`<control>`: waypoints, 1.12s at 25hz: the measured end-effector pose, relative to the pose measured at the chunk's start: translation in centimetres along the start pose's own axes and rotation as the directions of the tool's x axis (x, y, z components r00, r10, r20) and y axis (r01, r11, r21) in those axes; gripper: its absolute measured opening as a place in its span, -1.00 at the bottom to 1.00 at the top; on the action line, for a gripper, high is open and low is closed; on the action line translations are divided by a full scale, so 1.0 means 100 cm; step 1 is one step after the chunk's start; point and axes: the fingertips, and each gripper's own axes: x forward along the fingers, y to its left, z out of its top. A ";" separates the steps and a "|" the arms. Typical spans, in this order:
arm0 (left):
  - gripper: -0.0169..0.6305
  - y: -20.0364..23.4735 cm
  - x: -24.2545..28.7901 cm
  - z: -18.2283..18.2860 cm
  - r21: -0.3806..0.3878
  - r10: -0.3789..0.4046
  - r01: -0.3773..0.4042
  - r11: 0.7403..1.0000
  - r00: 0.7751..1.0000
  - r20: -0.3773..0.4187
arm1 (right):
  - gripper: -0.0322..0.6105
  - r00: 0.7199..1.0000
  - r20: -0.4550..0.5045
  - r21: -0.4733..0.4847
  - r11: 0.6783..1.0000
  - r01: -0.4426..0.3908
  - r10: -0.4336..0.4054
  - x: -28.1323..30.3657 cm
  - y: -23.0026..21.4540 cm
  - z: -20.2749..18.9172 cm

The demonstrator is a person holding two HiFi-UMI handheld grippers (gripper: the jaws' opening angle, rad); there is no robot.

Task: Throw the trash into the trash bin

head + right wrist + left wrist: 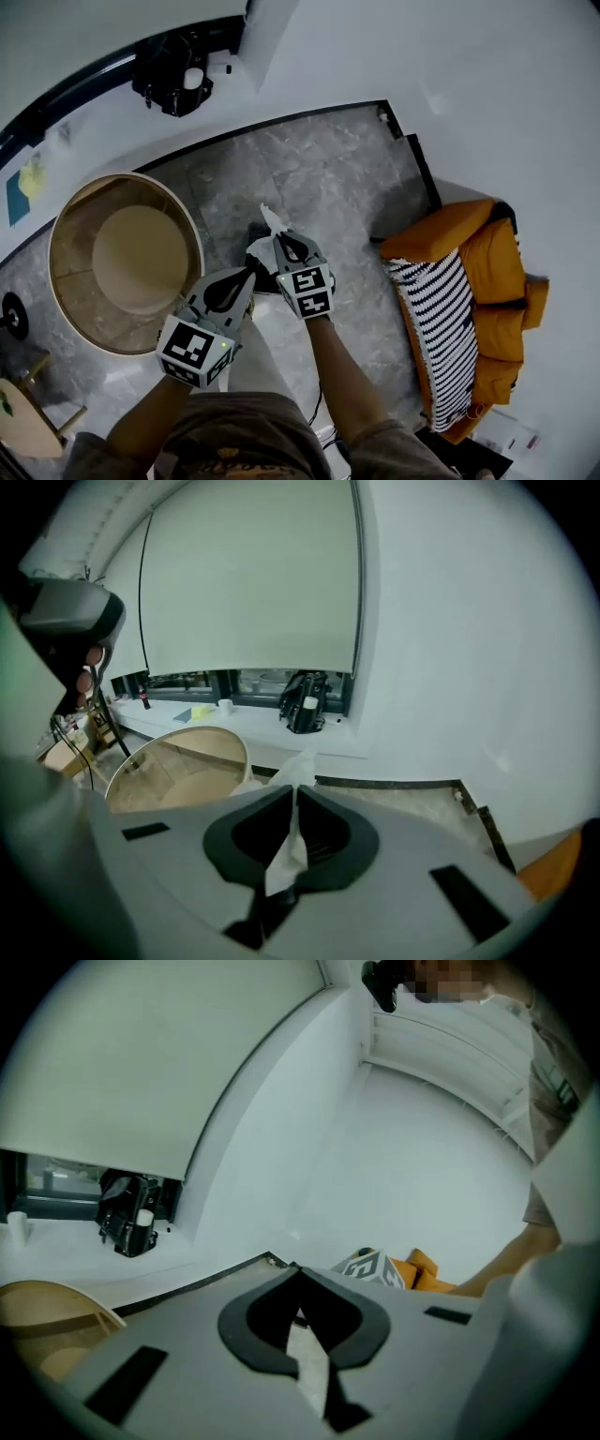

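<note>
The round beige trash bin stands open on the grey floor at the left; its rim also shows in the left gripper view and the right gripper view. My right gripper is shut on a crumpled white tissue, just right of the bin. My left gripper, close beside it at the bin's right rim, has its jaws together on a white paper strip. Both are held above the floor.
A black device sits on the white sill behind the bin. An orange sofa with a striped blanket lies to the right. A wooden stool stands at the lower left. White walls enclose the floor's far side.
</note>
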 end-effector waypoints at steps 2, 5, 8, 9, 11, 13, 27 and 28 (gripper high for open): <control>-0.89 -0.022 0.020 -0.002 0.016 -0.039 0.039 0.999 0.999 -0.018 | -0.81 1.000 -0.006 0.036 0.999 0.030 -0.029 -0.019 -0.022 -0.017; -0.89 -0.047 0.044 -0.008 0.029 -0.079 0.080 0.996 0.996 -0.038 | -0.81 0.998 -0.013 0.085 0.995 0.058 -0.057 -0.039 -0.048 -0.042; -0.89 -0.055 0.061 -0.019 0.041 -0.096 0.099 0.994 0.993 -0.068 | -0.81 0.998 -0.028 0.110 0.992 0.056 -0.053 -0.040 -0.058 -0.062; -0.89 -0.054 0.065 -0.025 0.046 -0.098 0.102 0.994 0.992 -0.079 | -0.81 0.998 -0.035 0.117 0.992 0.050 -0.047 -0.037 -0.059 -0.069; -0.89 -0.053 0.074 -0.039 0.051 -0.100 0.106 0.993 0.990 -0.100 | -0.81 0.998 -0.046 0.130 0.991 0.036 -0.030 -0.030 -0.058 -0.082; -0.89 -0.049 0.083 -0.056 0.041 -0.098 0.103 0.994 0.988 -0.119 | -0.81 0.998 -0.057 0.139 0.990 0.019 -0.011 -0.019 -0.056 -0.097; -0.89 0.011 0.112 -0.181 0.013 -0.035 0.038 0.999 0.981 -0.189 | -0.81 0.973 -0.204 0.122 0.989 -0.087 0.110 0.088 -0.017 -0.245; -0.89 0.016 0.111 -0.186 0.007 -0.027 0.029 1.000 0.981 -0.192 | -0.81 0.970 -0.214 0.118 0.989 -0.091 0.114 0.093 -0.015 -0.254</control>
